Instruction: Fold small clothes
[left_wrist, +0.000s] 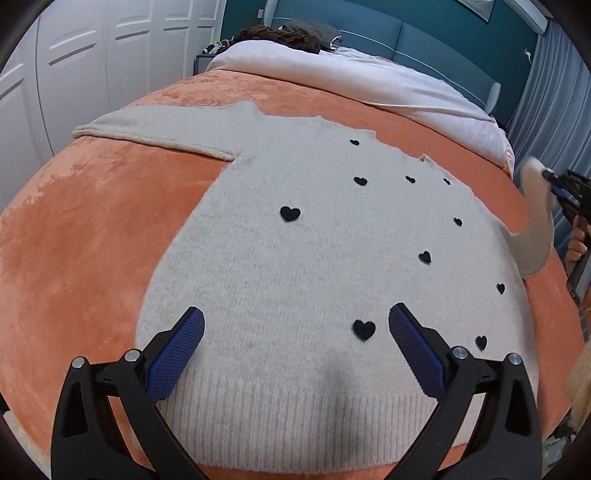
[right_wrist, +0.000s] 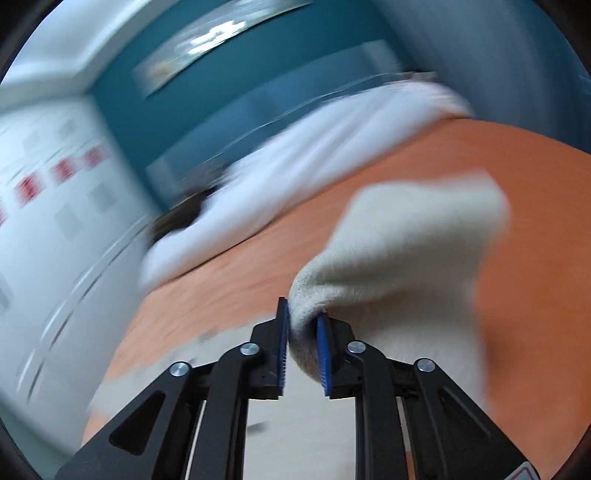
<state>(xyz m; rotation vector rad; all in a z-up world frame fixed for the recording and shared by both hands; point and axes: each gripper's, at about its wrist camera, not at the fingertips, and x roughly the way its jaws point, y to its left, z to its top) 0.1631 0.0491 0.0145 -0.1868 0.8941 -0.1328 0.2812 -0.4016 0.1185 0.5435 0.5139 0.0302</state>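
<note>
A cream knit sweater (left_wrist: 314, 258) with small black hearts lies flat on the orange blanket (left_wrist: 81, 236), hem toward me. Its left sleeve (left_wrist: 155, 127) lies stretched out to the left. My left gripper (left_wrist: 295, 321) is open and empty, hovering just above the hem area. My right gripper (right_wrist: 303, 325) is shut on the right sleeve (right_wrist: 406, 251) near its cuff and holds it lifted off the bed. In the left wrist view that gripper (left_wrist: 554, 177) and the raised sleeve (left_wrist: 532, 221) show at the far right edge. The right wrist view is motion-blurred.
A white duvet (left_wrist: 388, 85) lies folded at the head of the bed, with dark clothes (left_wrist: 288, 35) piled on it. A teal headboard (left_wrist: 424, 40) is behind. White wardrobe doors (left_wrist: 92, 55) stand at the left, grey curtains (left_wrist: 561, 74) at the right.
</note>
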